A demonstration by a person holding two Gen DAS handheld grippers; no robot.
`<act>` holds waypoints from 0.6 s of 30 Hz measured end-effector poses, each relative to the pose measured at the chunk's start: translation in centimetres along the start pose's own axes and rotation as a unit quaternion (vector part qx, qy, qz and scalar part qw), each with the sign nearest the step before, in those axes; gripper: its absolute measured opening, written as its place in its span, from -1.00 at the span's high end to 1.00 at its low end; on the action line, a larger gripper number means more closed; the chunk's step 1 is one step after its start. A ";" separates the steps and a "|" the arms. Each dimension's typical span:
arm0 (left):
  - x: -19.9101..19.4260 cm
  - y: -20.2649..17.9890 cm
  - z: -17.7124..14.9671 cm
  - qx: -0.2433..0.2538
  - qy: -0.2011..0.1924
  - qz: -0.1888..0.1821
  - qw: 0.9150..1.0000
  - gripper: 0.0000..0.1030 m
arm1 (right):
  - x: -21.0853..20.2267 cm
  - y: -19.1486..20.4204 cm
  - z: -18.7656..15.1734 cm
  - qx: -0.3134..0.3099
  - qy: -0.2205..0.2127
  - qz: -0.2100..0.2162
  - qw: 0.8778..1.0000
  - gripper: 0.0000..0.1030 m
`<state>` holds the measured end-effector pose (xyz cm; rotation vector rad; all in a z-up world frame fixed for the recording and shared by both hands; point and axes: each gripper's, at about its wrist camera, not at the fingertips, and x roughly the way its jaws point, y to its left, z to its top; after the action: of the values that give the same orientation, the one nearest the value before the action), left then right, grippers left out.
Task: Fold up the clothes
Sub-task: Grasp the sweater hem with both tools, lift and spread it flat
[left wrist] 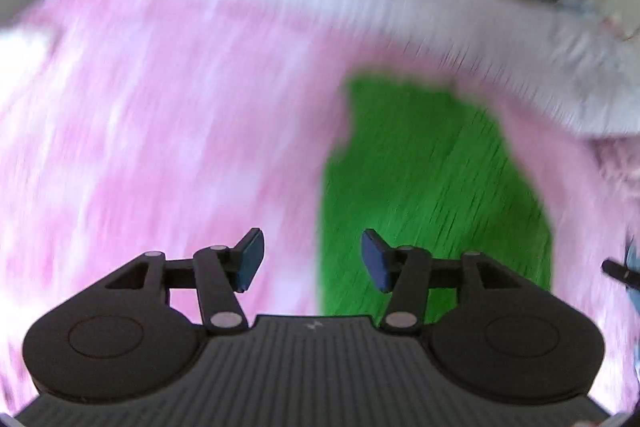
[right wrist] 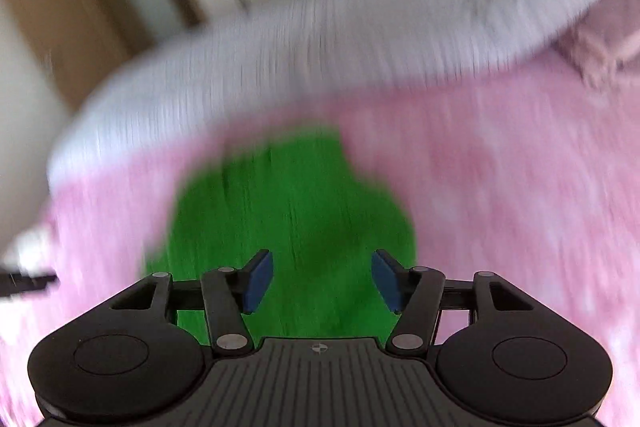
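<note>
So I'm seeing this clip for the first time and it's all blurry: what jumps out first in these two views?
The bright green garment stands out most, lying on the pink bedcover just ahead of both grippers. Behind it a pale grey blanket runs across the far side of the bed. The left gripper and right gripper both stand open with nothing between their blue pads, above the cloth.
</note>
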<state>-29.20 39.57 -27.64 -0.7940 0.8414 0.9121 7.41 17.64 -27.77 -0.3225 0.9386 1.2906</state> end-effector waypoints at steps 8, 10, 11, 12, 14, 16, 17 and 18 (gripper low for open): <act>-0.9 -5.6 -13.1 0.175 0.046 -0.051 0.982 0.06 | -1.6 5.9 -13.8 -0.184 0.076 -0.018 0.980 -0.14; -0.2 -7.9 -15.0 0.262 0.032 -0.029 0.964 0.05 | -0.6 7.0 -14.6 -0.229 0.079 -0.034 0.970 -0.14; 0.1 -9.1 -16.0 0.305 0.026 -0.018 0.952 0.05 | -0.3 7.4 -14.9 -0.246 0.078 -0.038 0.965 -0.14; 0.4 -10.2 -17.0 0.347 0.019 -0.008 0.938 0.05 | 0.0 7.9 -15.2 -0.264 0.076 -0.042 0.961 -0.14; 1.7 -11.3 -18.5 0.413 0.008 0.024 0.910 0.04 | 0.5 8.6 -15.8 -0.290 0.072 -0.045 0.953 -0.14; 3.2 -11.7 -19.6 0.462 0.007 0.044 0.886 0.03 | 1.2 9.2 -16.6 -0.313 0.069 -0.048 0.946 -0.14; 3.7 -11.7 -19.9 0.479 0.002 0.048 0.876 -0.01 | 1.6 9.6 -17.1 -0.329 0.067 -0.053 0.941 -0.14; 3.8 -11.6 -20.0 0.490 -0.008 0.048 0.870 -0.03 | 2.1 10.0 -17.5 -0.349 0.061 -0.062 0.933 -0.13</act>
<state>-22.83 19.25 -37.27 0.1494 1.1754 0.4539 -8.90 10.05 -37.16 -1.0087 0.5173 1.4664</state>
